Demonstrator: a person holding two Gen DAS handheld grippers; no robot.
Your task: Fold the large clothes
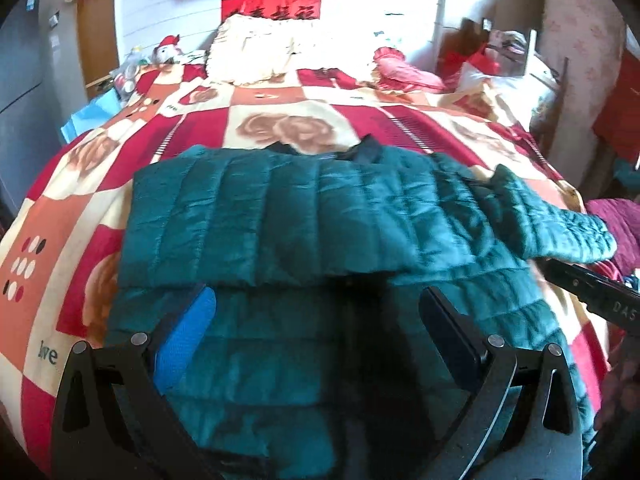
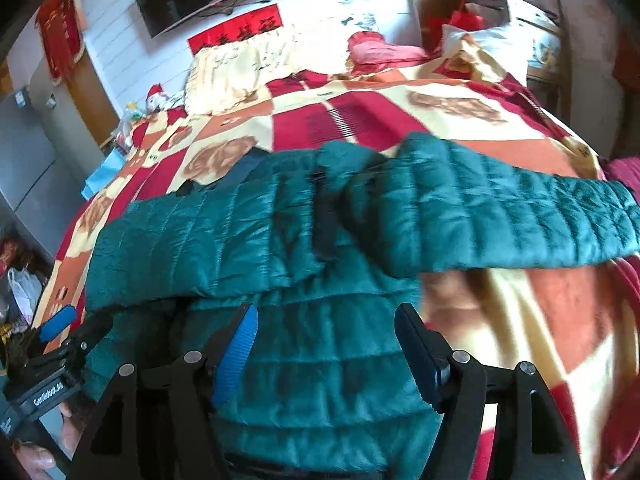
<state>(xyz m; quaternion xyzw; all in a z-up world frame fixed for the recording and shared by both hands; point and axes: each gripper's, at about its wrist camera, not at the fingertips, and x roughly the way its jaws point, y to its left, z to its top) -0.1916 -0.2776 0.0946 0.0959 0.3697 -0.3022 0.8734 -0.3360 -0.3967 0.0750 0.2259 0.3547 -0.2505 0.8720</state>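
Teal quilted puffer jacket (image 1: 304,216) (image 2: 248,240), shiny fabric, stitched in parallel channels. Lies spread across the near half of the bed, collar at the far edge, hem nearest. A dark navy collar lining (image 1: 366,150) shows at the neck. The left part is folded over the body, forming a straight horizontal edge across the near-middle; the layer beneath shows channels running crosswise. The right sleeve (image 1: 556,224) (image 2: 500,216) extends out to the right, lying flat and slightly angled toward the near side, cuff end at the far right. A dark strip (image 2: 326,216) runs near-to-far where sleeve meets body; zipper or seam, cannot tell.
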